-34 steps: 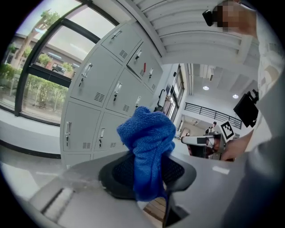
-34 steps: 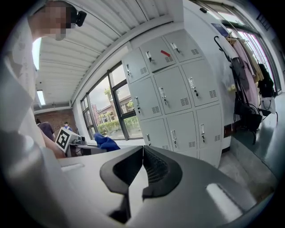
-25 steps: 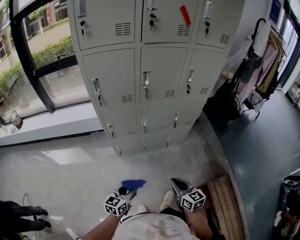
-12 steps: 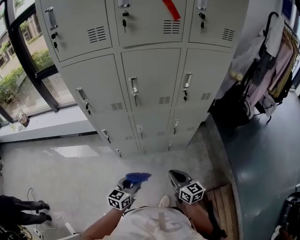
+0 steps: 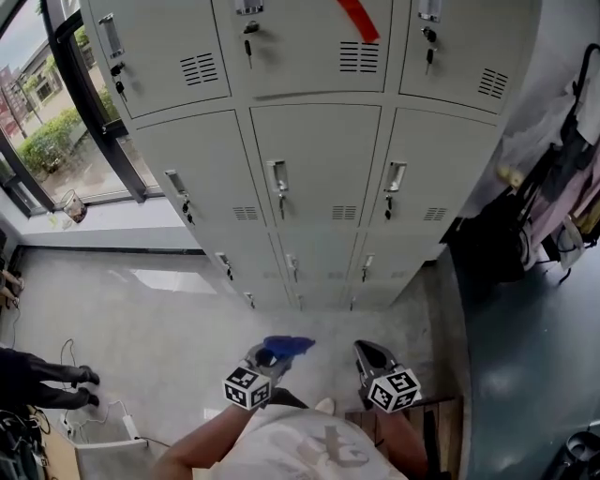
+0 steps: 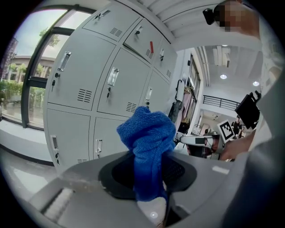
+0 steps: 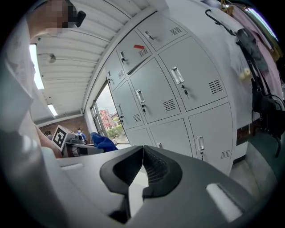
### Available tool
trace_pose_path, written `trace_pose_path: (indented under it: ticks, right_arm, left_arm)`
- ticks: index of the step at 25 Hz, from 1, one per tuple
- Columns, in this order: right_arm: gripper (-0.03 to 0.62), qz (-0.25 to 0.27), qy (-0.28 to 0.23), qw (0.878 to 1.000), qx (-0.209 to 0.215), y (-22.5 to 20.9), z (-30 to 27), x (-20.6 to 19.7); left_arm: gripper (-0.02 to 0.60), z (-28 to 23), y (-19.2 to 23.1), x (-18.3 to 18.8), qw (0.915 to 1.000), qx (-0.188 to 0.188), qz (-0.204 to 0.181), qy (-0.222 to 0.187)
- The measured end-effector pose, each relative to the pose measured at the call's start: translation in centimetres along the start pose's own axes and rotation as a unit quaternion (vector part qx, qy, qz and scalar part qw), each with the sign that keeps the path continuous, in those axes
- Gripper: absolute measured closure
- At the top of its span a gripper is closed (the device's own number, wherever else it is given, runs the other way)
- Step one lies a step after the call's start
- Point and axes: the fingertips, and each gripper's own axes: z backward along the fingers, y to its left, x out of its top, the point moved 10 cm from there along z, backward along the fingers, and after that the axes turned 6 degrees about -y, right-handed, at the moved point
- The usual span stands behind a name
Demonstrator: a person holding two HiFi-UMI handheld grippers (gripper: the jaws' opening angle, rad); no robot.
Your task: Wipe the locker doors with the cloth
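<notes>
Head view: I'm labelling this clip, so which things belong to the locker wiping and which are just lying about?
Job: blue cloth, clamped in the left gripper; grey locker doors; right gripper, shut and empty.
Lying about: hanging clothes, wooden slats, floor cables.

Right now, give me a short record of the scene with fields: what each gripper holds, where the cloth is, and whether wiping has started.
Left gripper: shut on the blue cloth
Right gripper: jaws together, nothing between them
Cloth position: bunched, sticking out past the left jaws, apart from every door
Lockers: grey, doors in view closed, ahead of both grippers
Red strip: on a top-row door
Wiping: not yet begun
</notes>
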Motion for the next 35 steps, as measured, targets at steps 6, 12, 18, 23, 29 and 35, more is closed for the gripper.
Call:
trace_pose_path:
  ticks: [6, 12, 18, 23, 29, 35]
  right_arm:
    - [0.585, -0.010, 0.003, 1.000, 0.001, -1.7, -1.3, -0.1]
    - [0.585, 0.008, 0.012, 1.000, 0.016, -1.9, -3.9, 0.8]
    - [0.585, 0.035, 0.013, 0.999, -0.002, -3.8, -7.1, 4.1]
    - [0.585, 0.055, 0.012, 0.998, 0.000, -4.1, -10.6, 6.2]
    - [0.585, 0.063, 0.017, 0.998, 0.002, -4.1, -14.0, 6.9]
    - [0.585, 0.061, 0.024, 0.998, 0.007, -4.5, -16.2, 7.2]
  left_arm:
    - [0.443, -1.5, 0.6, 0.5, 1.0000, -0.001, 0.003, 0.005]
    - [0.443, -4.5, 2.9, 0.6, 0.9995, -0.010, 0.030, -0.005]
    - [0.445, -8.8, 5.6, 3.0, 0.9985, -0.041, 0.027, -0.025]
    - [0.445, -10.1, 8.8, 4.8, 0.9978, -0.044, 0.031, -0.039]
    - [0.445, -10.7, 12.6, 5.5, 0.9984, -0.029, 0.035, -0.035]
    - [0.445, -10.6, 14.9, 5.6, 0.9988, 0.009, 0.041, -0.026]
